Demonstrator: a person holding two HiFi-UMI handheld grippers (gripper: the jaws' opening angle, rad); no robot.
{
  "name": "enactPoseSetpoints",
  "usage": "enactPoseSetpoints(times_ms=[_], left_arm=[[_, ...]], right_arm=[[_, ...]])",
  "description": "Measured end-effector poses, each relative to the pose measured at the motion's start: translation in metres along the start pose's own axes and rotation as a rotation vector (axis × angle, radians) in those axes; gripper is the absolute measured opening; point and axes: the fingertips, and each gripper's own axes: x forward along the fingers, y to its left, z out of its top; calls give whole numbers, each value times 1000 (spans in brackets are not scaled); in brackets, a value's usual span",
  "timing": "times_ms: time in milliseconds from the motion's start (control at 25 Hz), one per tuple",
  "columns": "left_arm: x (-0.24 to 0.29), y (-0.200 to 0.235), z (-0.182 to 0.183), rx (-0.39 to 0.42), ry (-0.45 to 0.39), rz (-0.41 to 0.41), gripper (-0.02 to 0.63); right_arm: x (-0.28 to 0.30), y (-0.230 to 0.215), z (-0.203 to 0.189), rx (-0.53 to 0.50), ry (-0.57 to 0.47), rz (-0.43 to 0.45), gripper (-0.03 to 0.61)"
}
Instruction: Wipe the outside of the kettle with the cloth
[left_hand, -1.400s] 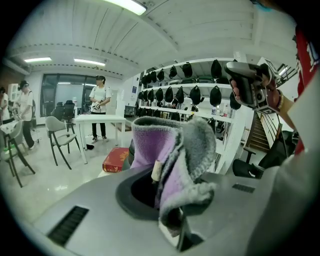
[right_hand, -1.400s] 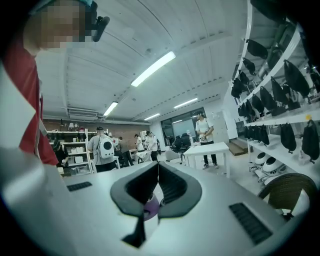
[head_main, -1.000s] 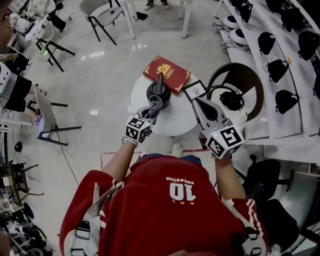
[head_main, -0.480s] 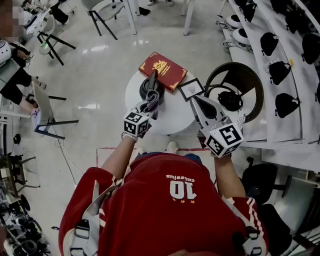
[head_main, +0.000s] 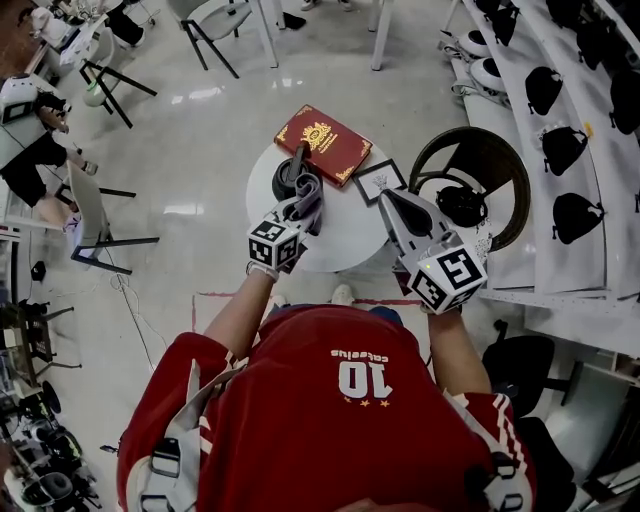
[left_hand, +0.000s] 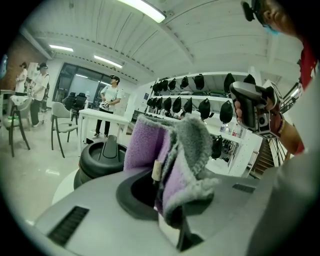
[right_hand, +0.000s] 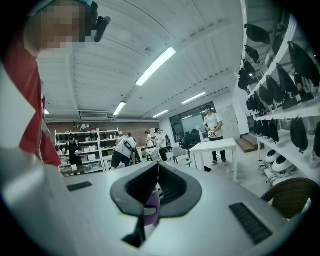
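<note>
Both arms out in front, elbows bent, forearms bare below short red sleeves. L gripper (head_main: 303, 203) points fwd & slightly right, marker cube nearest me. Its jaws are clamped on the cloth (left_hand: 170, 150), which bunches up betw. them. R gripper (head_main: 390, 200) angles fwd-left, cube end pulled a bit closer to my body. Its jaws are closed tip to tip w/ nothing gripped. The 2 grippers are apart, tips converging, not touching.

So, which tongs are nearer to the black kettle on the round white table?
Left. The left tongs, shut on the purple and grey fleece cloth, are close beside the black kettle. The right tongs, shut, hang clearly apart, to its right.
</note>
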Motion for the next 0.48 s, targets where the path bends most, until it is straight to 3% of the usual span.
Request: enactPoseSetpoints(times_ms=[360, 480], left_arm=[[9, 3, 20, -27, -13, 23, 46], [12, 1, 23, -2, -20, 16, 46]], right_arm=[[1, -18, 5, 13, -11, 23, 17], [4, -19, 6, 13, -11, 37, 17]])
